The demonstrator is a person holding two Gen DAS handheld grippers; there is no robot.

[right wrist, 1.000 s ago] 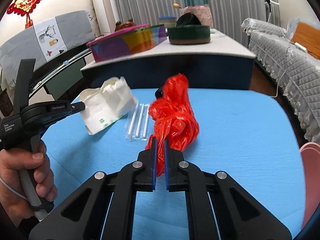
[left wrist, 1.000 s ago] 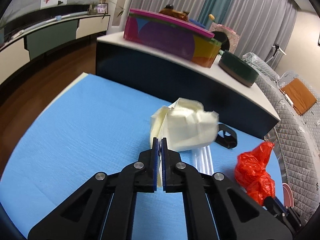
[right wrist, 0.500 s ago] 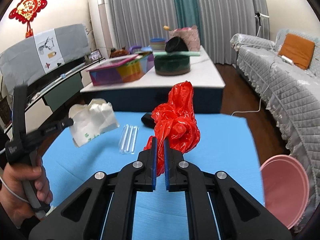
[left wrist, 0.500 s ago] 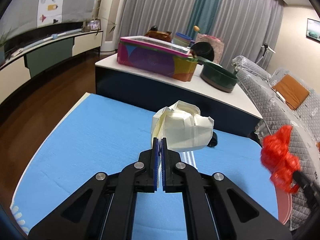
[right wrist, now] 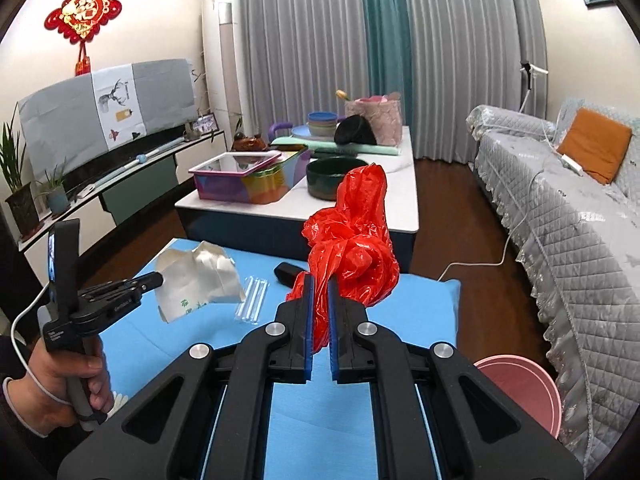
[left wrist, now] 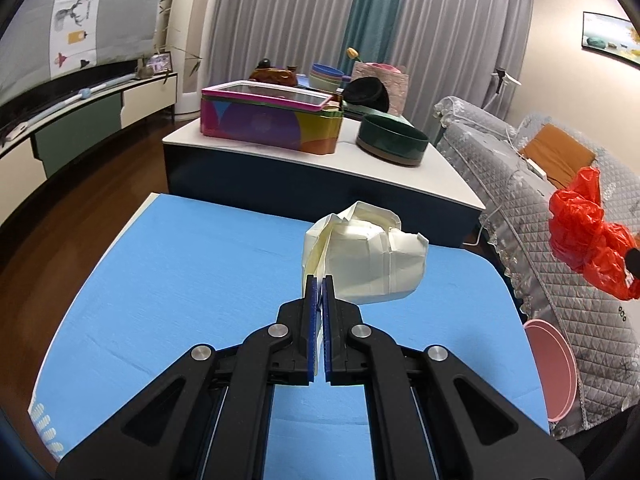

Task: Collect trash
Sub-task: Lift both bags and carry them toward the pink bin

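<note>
My left gripper (left wrist: 319,280) is shut on a crumpled cream paper bag (left wrist: 372,258), which hangs above the blue table mat (left wrist: 192,276). From the right wrist view the same paper bag (right wrist: 200,276) shows at the left, held at the tip of the left gripper (right wrist: 157,279) in a person's hand. My right gripper (right wrist: 320,280) is shut on a crumpled red plastic bag (right wrist: 356,236), lifted clear of the table. That red plastic bag (left wrist: 588,236) shows at the right edge of the left wrist view. A pink bin (right wrist: 524,392) stands on the floor at the table's right.
Clear plastic straws (right wrist: 254,298) and a small black object (right wrist: 290,273) lie on the blue mat (right wrist: 420,304). Behind it stands a low white-topped table (left wrist: 280,156) with a colourful box (left wrist: 272,122) and a dark green bowl (left wrist: 394,140). A quilted grey sofa (right wrist: 560,200) runs along the right.
Both grippers have risen with their loads, so the table lies further below. The red bag has moved right and up in the left wrist view; the pink bin has come into sight.
</note>
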